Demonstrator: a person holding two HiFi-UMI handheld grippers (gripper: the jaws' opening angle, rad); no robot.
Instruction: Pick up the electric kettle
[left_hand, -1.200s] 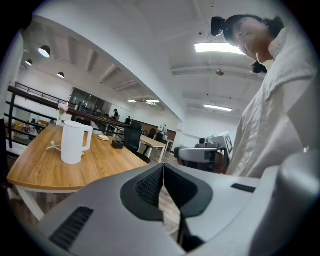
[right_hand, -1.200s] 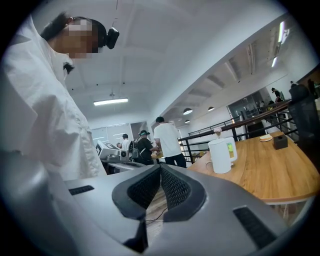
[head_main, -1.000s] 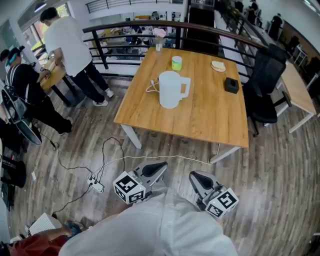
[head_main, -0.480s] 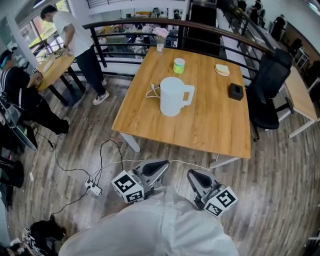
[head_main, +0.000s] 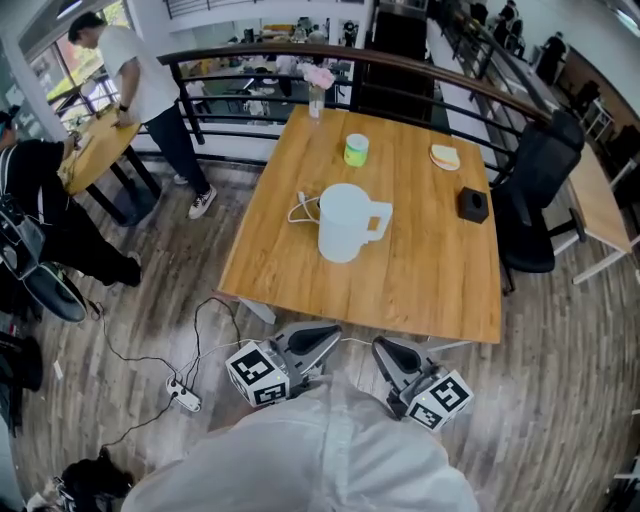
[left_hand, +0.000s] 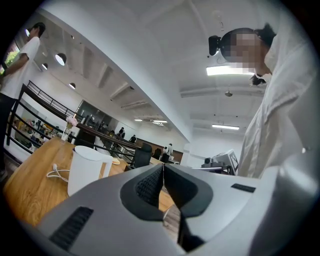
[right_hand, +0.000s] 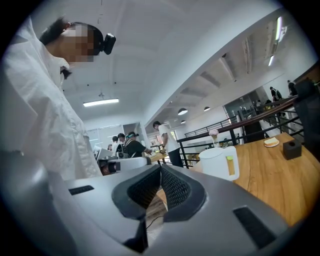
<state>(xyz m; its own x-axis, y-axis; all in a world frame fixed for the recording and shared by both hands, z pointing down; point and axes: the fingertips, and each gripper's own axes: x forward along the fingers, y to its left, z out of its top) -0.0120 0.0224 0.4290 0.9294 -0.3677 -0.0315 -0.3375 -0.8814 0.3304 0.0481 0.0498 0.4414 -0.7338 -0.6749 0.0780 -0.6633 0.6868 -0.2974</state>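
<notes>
White plastic electric kettle (head_main: 345, 222) sits around the middle of the wooden worktop (head_main: 440, 280), a bit toward the left edge, handle facing the right edge. Your left tool (head_main: 322, 335) and right tool (head_main: 386, 347) are both pressed together on nothing, hanging just off the near edge.

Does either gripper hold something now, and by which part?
Nothing is held. The left gripper and the right gripper are both shut with nothing between them; the electric kettle stands on the table, apart from both.
</notes>
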